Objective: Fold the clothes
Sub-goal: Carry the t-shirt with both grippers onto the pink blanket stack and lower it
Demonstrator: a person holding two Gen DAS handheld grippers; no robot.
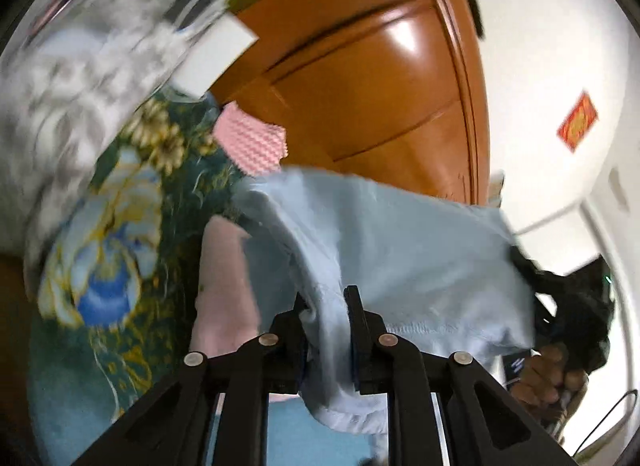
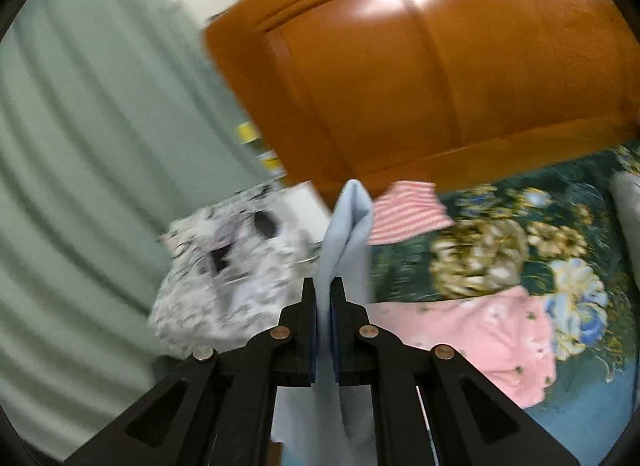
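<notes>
Left claw (image 1: 326, 306) clamped on pale blue garment (image 1: 420, 250), right claw (image 2: 323, 294) clamped on same garment, floral bedspread (image 1: 120, 225) beneath

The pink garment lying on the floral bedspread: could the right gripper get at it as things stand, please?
Probably not yet: the right gripper has its jaws shut on the light blue garment, so it is occupied. The pink garment itself lies uncovered on the bedspread.

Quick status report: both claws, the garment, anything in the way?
Left claw and right claw shut on the light blue garment, lifted over the floral bedspread. Pink garment lies beneath.
</notes>
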